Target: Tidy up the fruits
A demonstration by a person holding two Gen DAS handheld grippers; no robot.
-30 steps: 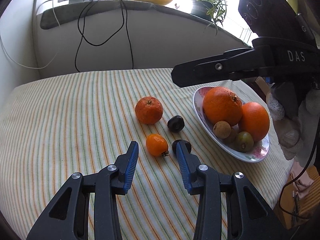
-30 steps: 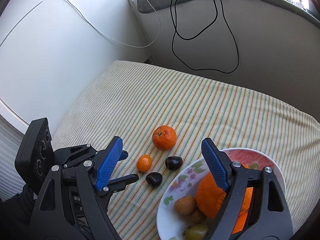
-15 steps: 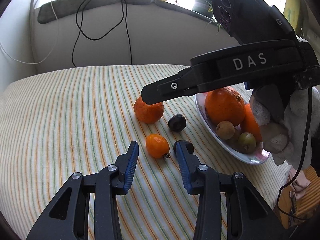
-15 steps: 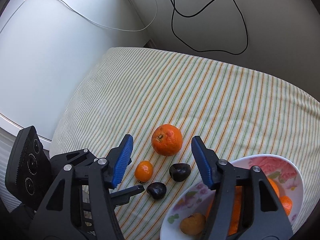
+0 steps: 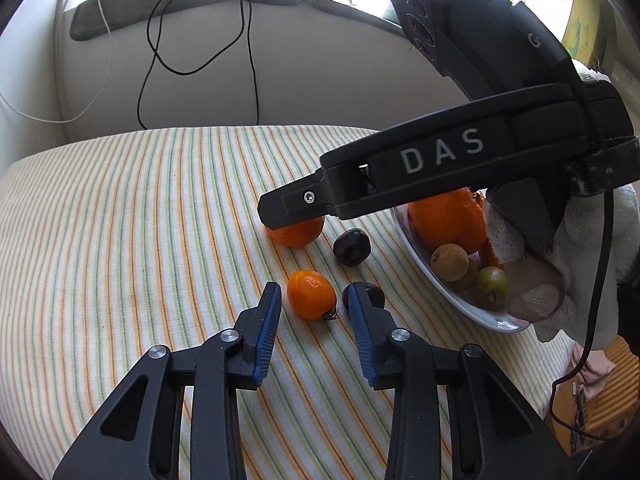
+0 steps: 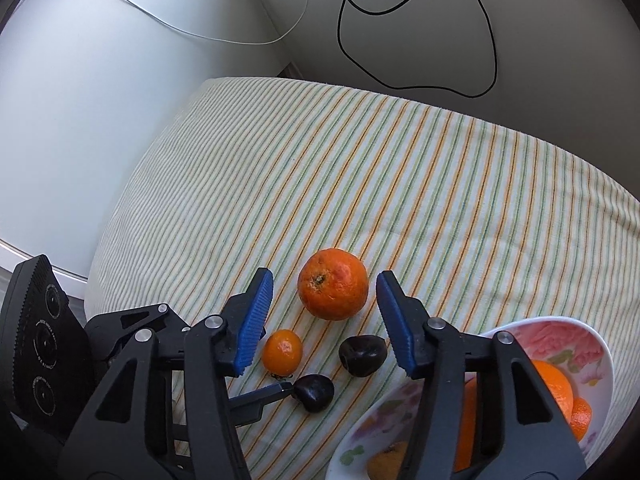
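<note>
A small orange kumquat (image 5: 311,294) lies on the striped cloth between the tips of my left gripper (image 5: 314,300), whose jaws are closing; the pads do not touch it. My right gripper (image 6: 324,284) hangs over the mandarin (image 6: 333,283) with jaws closing, a gap showing on both sides. In the left wrist view the right gripper (image 5: 276,212) covers the top of the mandarin (image 5: 296,234). Two dark fruits (image 6: 362,355) (image 6: 314,392) lie beside the kumquat (image 6: 282,351). A floral plate (image 5: 452,300) holds a big orange (image 5: 448,220) and smaller fruits.
The plate (image 6: 560,320) sits near the table's right edge, with a gloved hand (image 5: 540,240) over it. One dark fruit (image 5: 366,292) is half hidden behind my left gripper's right finger. Black cables (image 5: 248,60) hang down the back wall.
The right gripper came down and leftward from above the plate to the mandarin, its jaws narrowing around it. The left gripper stayed over the kumquat, jaws slightly narrower.
</note>
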